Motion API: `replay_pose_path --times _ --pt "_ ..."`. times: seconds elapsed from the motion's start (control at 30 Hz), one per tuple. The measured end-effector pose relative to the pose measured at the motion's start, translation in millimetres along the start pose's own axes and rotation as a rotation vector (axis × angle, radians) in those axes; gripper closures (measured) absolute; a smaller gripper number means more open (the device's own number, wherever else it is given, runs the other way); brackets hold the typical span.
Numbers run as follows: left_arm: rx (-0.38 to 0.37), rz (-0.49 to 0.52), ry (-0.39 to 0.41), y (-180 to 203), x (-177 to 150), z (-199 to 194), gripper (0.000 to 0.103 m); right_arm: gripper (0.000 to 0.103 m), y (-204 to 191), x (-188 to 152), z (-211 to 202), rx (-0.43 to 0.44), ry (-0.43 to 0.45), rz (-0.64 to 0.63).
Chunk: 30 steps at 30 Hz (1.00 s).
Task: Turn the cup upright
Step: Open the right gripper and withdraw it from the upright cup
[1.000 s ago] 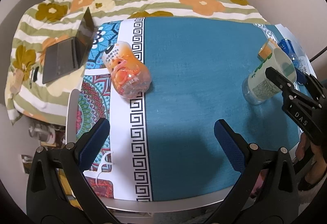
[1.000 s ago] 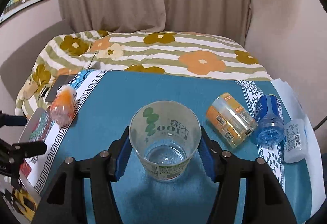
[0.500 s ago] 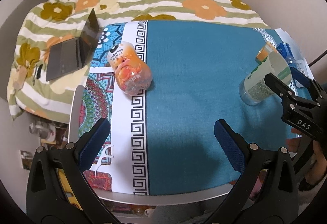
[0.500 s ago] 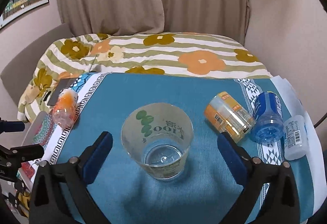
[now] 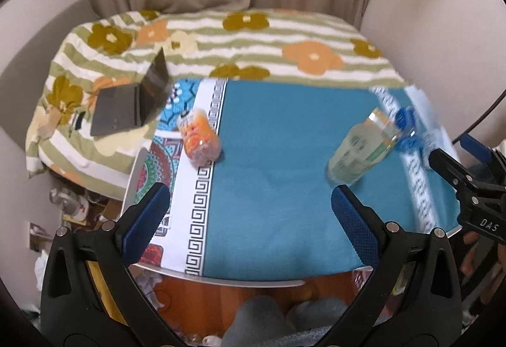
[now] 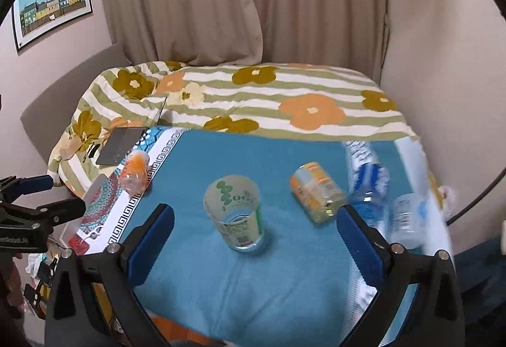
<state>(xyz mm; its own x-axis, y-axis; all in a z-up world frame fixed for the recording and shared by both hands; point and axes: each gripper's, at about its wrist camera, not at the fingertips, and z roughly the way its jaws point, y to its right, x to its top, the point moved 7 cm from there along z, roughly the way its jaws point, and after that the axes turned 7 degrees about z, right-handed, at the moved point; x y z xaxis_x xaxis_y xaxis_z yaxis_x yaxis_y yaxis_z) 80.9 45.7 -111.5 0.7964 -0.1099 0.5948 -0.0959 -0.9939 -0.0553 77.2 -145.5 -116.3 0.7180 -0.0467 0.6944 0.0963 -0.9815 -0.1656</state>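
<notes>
Standing upright on the worktop (image 6: 284, 299), just left of the orange can (image 6: 316, 193), the cup (image 6: 235, 214) looks done. Both grippers, left (image 5: 253, 220) and right (image 6: 256, 242), have jaws wide apart, holding nothing. Next: just move away.

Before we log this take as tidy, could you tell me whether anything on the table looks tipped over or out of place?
The clear cup stands upright, but four containers lie tipped: the orange bottle, orange-label jar, blue bottle and clear bottle.
</notes>
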Motion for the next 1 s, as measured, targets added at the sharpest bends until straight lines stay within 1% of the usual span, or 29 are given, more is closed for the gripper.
replay_pose_path --times 0.07,0.2,0.27,0.4,0.5,0.73,1.0 --pt "0.011 0.005 0.034 8.0 3.5 -14.2 0.0 0.001 9.2 5.5 -18.4 -0.034 0.006 0.007" --pt "0.023 0.006 0.096 20.4 8.0 -35.2 0.0 0.001 26.7 9.6 -43.7 -0.069 -0.008 0.043" --pt "0.034 0.006 0.13 26.4 9.5 -45.4 0.0 0.001 33.5 9.8 -52.1 -0.085 -0.01 0.056" --pt "0.045 0.004 0.172 33.8 7.2 -59.5 0.0 0.001 43.5 7.5 -64.4 -0.144 -0.009 0.058" --pt "0.047 0.009 0.2 38.9 6.2 -66.3 0.0 0.001 46.1 3.5 -70.7 -0.155 -0.005 0.05" --pt "0.044 0.027 0.225 47.9 8.5 -69.9 0.0 0.001 50.2 -3.6 -74.5 -0.165 -0.01 0.056" --pt "0.042 0.039 0.224 52.3 11.2 -67.2 0.0 0.001 54.3 -1.7 -75.8 -0.169 -0.002 0.067"
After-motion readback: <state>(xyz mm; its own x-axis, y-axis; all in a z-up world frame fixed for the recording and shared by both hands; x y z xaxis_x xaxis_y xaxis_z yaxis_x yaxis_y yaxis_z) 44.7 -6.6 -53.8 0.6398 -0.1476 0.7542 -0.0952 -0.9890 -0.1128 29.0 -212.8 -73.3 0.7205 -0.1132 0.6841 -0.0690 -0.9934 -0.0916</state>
